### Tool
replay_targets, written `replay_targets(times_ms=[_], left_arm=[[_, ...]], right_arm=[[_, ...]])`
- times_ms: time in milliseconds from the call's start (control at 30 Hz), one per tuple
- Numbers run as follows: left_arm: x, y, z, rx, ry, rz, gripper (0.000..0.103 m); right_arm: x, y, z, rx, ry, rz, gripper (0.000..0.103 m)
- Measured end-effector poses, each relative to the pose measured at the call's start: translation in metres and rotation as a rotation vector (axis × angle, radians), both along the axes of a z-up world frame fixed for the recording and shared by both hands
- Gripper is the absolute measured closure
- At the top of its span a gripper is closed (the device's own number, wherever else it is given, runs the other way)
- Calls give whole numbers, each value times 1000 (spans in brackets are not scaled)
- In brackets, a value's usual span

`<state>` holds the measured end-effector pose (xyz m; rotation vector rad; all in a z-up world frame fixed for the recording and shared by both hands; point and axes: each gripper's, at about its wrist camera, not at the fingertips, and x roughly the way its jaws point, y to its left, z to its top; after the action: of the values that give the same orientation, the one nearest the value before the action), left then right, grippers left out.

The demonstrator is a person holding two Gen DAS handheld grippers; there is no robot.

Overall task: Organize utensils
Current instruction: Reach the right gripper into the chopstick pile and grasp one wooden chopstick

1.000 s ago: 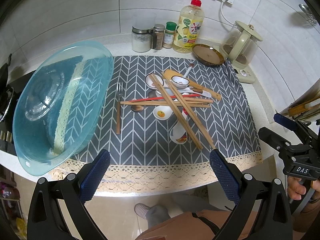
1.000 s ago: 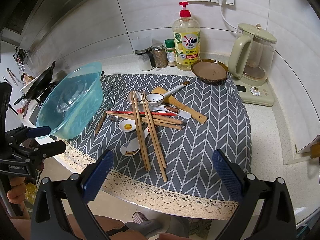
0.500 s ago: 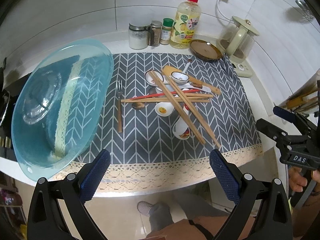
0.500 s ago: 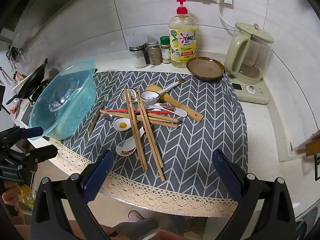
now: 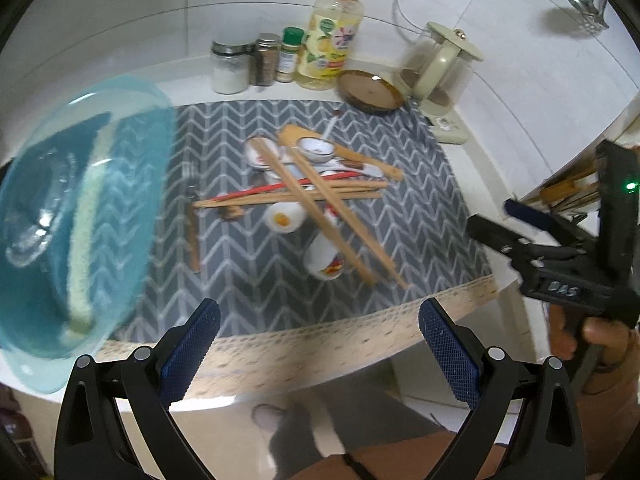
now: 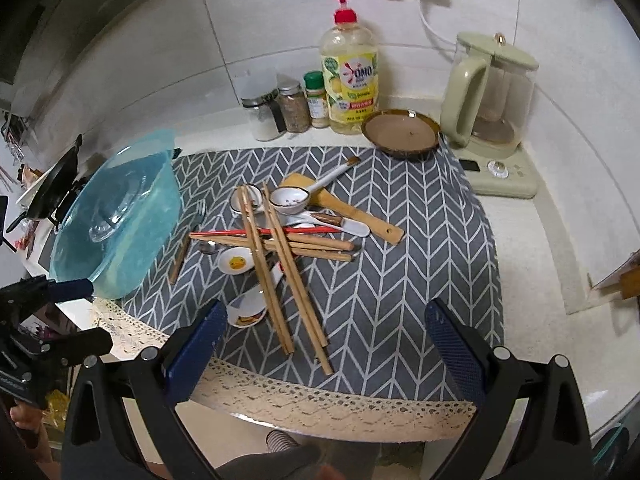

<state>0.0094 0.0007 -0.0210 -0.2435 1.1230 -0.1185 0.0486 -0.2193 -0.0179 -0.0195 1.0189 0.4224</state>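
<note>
Biggest thing here is the desk with the grey zigzag mat spread over it, lace edge hanging off the near side. Compared with a second ago both cameras have pulled back and risen a bit: the mat's near edge now sits further up in the left view, and that view is smeared with motion. So nothing has been picked yet, and I'd say the sorting hasn't really started.

On the left end of the mat sits the blue tub, tipped up on its side, rim hanging over the desk's front edge. That one could slide off if bumped, I reckon.

The kettle, soap bottle and brown dish line the back wall, well apart from the pile.

The utensils are all in one heap mid-mat: long chopsticks crossed over a wooden spatula, white spoons and a red stick. A fork lies alone just left of the heap.

Room to move: the right half of the mat is bare, and so is the strip between heap and lace edge, so coming in from the front right looks easiest.

The left tool is spread wide with nothing in it, hanging off the desk's front edge. The right tool is the same: wide apart, empty, over the lace edge.
</note>
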Motion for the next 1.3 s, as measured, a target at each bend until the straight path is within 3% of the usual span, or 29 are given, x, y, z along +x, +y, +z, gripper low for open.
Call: replay_targets(times_ms=[167,233,333,467,500,567,600,700,733,900,1100,1233,1300], left_arm=[[34,-25,-21,47,-39,17,4],[53,-29,-33,44,-28,35,4],[78,-24,-51,8,-35,131,4],[99,-6,-73,-15,-40,312,5],[101,-4,-77,-19,-32,340,7],[108,2,-91,-39,-7,398,26],[112,4,-97,-44,15,409,27],[119,2,-109,-30,51,382,41],[121,1,-114,-31,57,358,51],[123,8,-133,-149,95,314,78],[113,24,-132,-223,114,297,79],[111,27,-122,-210,109,266,68],[110,32,-124,-229,117,262,69]], right_arm=[[36,-25,-18,42,-38,-35,7],[51,-40,-27,107,-36,-61,7],[68,-59,-45,203,32,-93,7],[75,-62,-56,274,69,-45,7],[78,-58,-60,282,91,0,7],[83,-53,-63,306,112,58,7],[86,-51,-64,317,122,70,7],[92,-46,-73,328,171,92,7],[93,-46,-76,315,185,91,7],[86,-32,-84,292,224,96,7],[74,-17,-80,286,213,89,7],[69,-11,-81,280,219,71,7],[68,-9,-81,279,221,65,7]])
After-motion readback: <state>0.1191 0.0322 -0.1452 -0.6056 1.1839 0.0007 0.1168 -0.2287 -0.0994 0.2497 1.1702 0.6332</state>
